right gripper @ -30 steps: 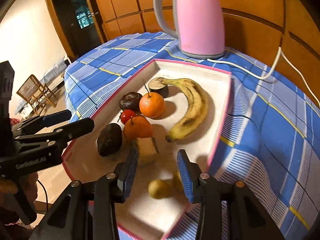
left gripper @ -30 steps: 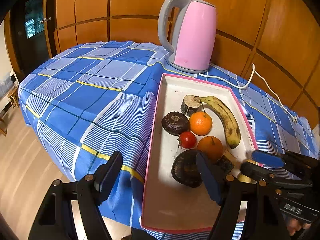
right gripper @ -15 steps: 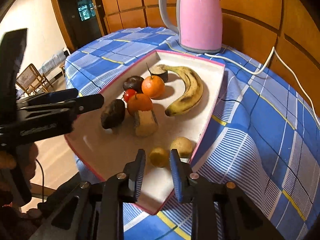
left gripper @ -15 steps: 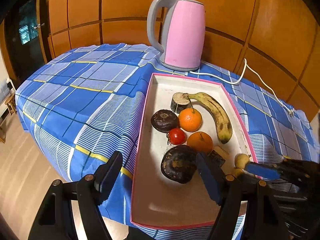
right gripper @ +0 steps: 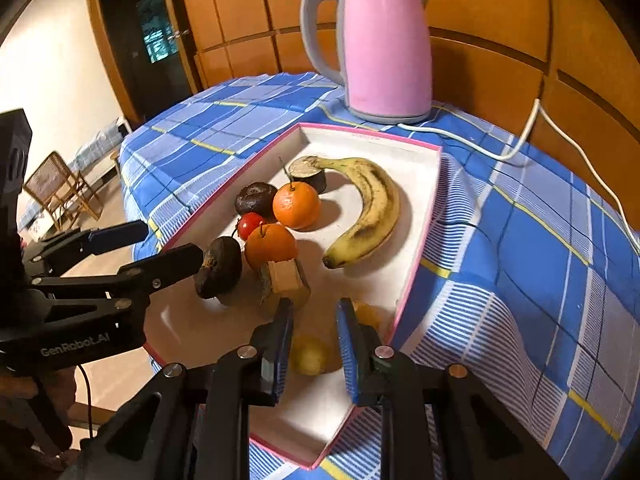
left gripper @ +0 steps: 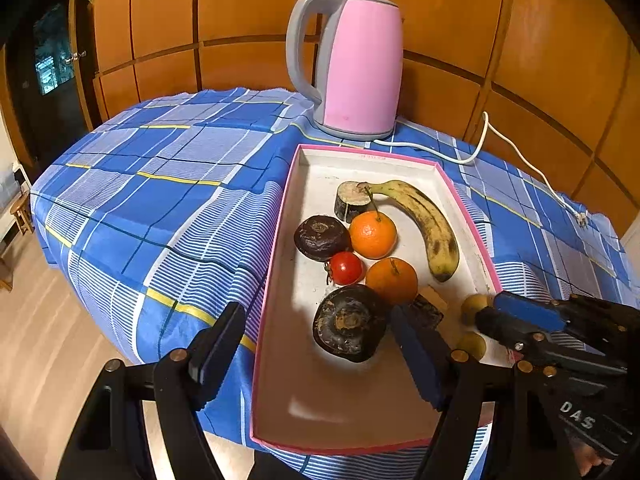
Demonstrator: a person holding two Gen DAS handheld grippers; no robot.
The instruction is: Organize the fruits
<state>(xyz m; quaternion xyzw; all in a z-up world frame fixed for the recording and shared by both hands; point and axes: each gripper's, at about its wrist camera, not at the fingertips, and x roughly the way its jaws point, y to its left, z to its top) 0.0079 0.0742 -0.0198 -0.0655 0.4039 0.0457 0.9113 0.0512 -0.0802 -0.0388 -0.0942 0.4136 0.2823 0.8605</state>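
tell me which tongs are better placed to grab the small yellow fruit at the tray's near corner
Right. The right tongs already straddle the yellow fruit, part open with a pad on each side. The left tongs hang wide open by the dark fruit, off to the side.

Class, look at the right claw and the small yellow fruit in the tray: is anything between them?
Nothing visible: the yellow fruit lies in the open gap of the right claw, on the tray floor.
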